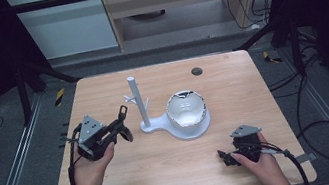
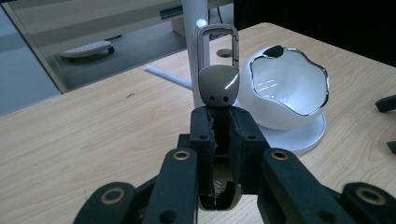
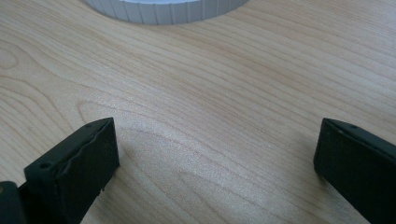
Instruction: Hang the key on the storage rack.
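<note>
Left gripper view is showing the left gripper (image 2: 219, 135) clamping a keyring (image 2: 218, 65) near the worktop's middle, facing the white stand (image 1: 137, 102); approaching level should help hooking. Right gripper (image 3: 215, 154) is resting apart.

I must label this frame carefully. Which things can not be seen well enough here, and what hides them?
- Key clip, left gripper view: its lower end is hidden between the left tongs.
- White stand, right gripper view: cut off by the top edge.
- Bowl rim pattern, high view: too small to read.
- Dark spot on table, high view: too small to identify.
</note>
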{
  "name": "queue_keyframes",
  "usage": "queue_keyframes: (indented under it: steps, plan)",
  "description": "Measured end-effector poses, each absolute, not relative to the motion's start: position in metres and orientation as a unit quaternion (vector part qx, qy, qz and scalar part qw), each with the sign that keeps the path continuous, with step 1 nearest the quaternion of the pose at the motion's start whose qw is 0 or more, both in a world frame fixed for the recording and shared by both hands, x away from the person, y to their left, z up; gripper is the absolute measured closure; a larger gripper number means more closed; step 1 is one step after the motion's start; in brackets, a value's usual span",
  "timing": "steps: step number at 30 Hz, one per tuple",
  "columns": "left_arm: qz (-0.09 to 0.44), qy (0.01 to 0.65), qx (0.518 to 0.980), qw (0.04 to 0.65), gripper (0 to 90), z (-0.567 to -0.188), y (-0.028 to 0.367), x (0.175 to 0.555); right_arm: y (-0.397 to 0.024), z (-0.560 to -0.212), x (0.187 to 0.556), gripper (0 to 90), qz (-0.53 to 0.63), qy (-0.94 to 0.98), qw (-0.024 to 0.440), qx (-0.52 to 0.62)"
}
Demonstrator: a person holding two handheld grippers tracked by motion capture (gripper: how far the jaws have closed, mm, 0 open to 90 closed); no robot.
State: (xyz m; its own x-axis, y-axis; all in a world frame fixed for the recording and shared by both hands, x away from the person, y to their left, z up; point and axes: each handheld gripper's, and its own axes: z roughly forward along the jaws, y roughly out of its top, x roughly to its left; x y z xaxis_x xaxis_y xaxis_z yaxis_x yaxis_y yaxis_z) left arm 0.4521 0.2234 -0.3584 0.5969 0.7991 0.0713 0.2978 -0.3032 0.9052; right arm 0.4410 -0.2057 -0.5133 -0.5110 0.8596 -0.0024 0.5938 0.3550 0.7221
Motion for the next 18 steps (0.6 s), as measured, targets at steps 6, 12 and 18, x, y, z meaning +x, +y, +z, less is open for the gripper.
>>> queue_keyframes:
  steps: [6, 12, 18]
  plan:
    - [0.268, 0.358, 0.760, 0.471, 80.2, -0.353, 0.222, 0.455, -0.206, -0.513, 0.441, 0.4, 0.341, 0.800, 0.195, 0.454]
    - [0.270, 0.362, 0.755, 0.475, 80.2, -0.348, 0.222, 0.457, -0.206, -0.513, 0.441, 0.5, 0.341, 0.800, 0.195, 0.454]
    - [0.272, 0.361, 0.755, 0.474, 80.2, -0.344, 0.218, 0.461, -0.206, -0.513, 0.441, 0.5, 0.341, 0.800, 0.195, 0.454]
